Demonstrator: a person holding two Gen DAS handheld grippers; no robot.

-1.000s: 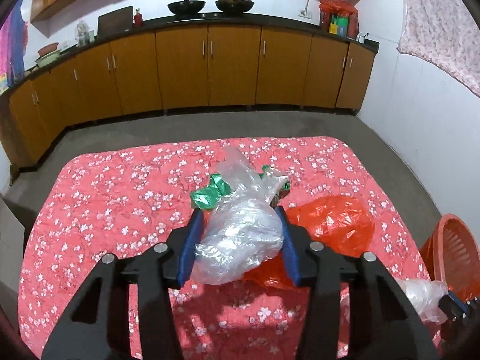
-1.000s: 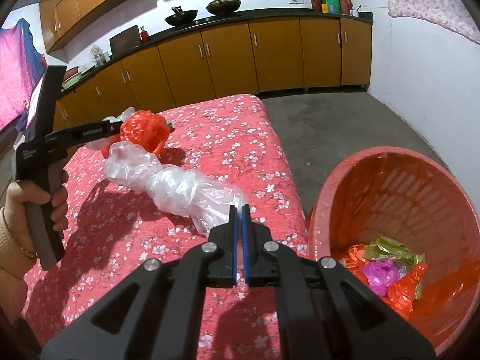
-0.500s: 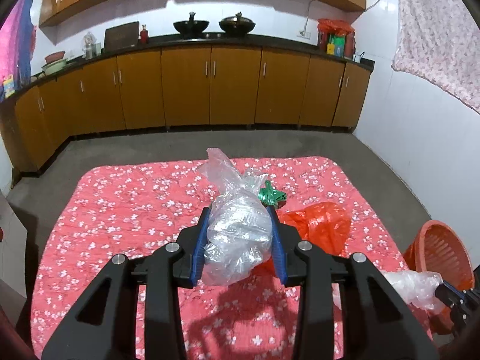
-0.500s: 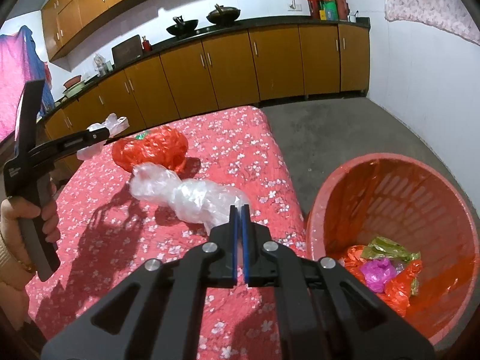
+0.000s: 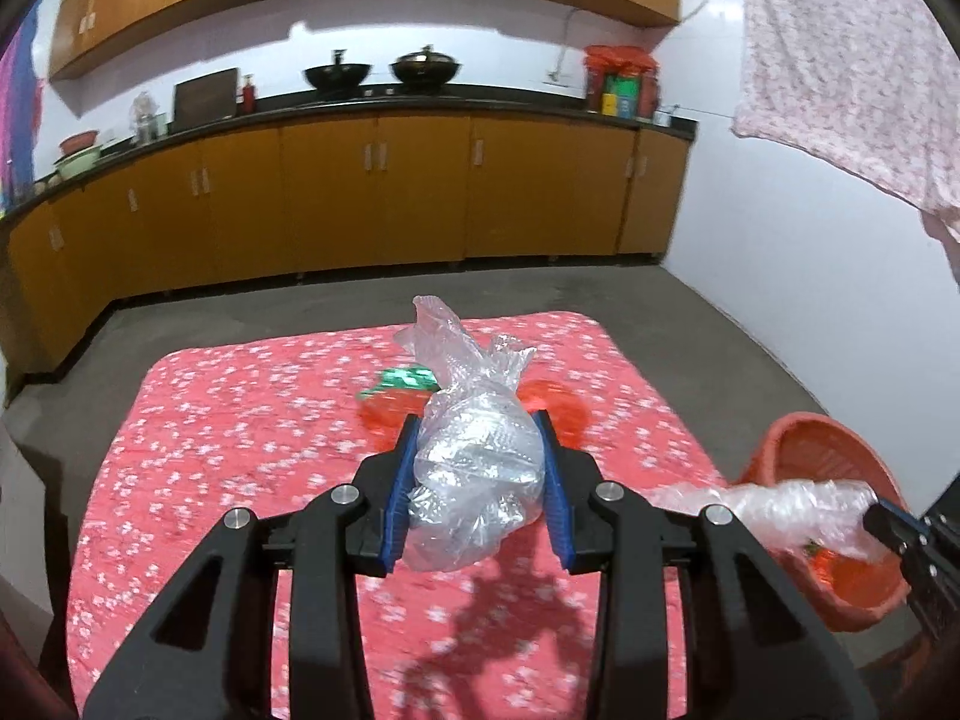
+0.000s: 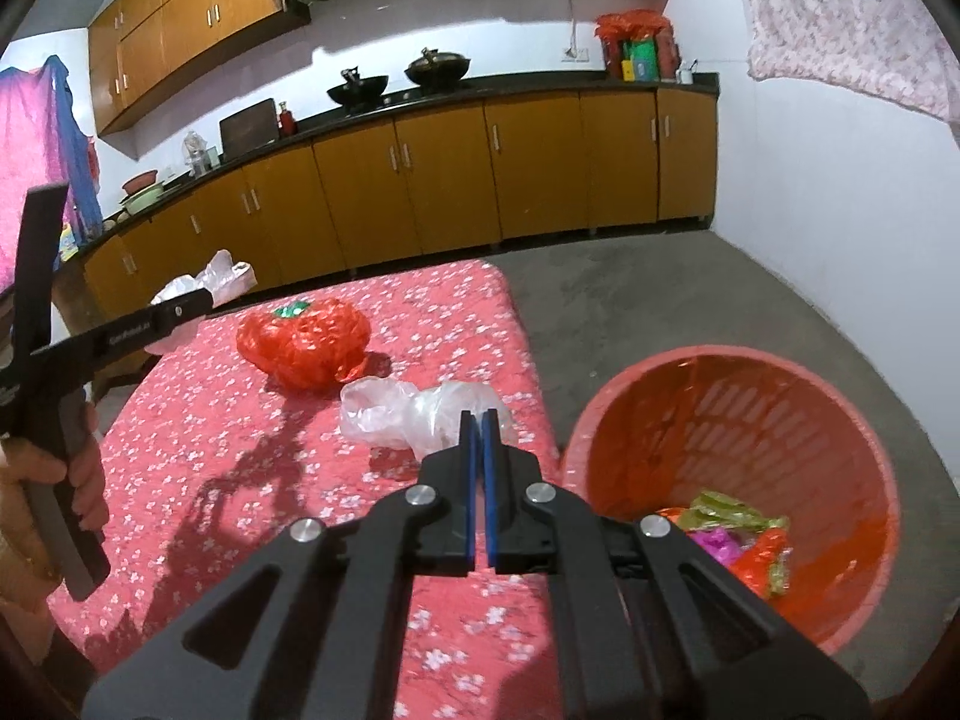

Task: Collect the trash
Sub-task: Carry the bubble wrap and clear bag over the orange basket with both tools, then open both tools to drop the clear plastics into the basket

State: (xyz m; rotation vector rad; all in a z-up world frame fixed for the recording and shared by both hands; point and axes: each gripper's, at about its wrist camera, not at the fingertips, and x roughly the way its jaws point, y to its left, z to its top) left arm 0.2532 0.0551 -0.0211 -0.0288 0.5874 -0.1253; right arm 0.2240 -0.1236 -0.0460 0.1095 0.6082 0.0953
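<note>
Left wrist view is showing the left gripper (image 5: 477, 480) squeezing a soft, light clear plastic bag (image 5: 474, 468) at its bulk; the right gripper (image 6: 478, 420) is pinching another thin clear bag (image 6: 408, 414) by its end.

Your crumpled clear plastic bag (image 5: 474, 474) pinched off the bench, a second clear bag (image 6: 414, 414) dangling beside the basket rim, a red bag (image 6: 303, 348) lying on the floral bench, an orange basket (image 6: 780, 414) holding bright wrappers (image 6: 732, 534)

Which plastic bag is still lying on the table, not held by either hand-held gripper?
The red bag. Both clear bags are gripped: one by the left hand-held gripper, the other by the right hand-held gripper.
</note>
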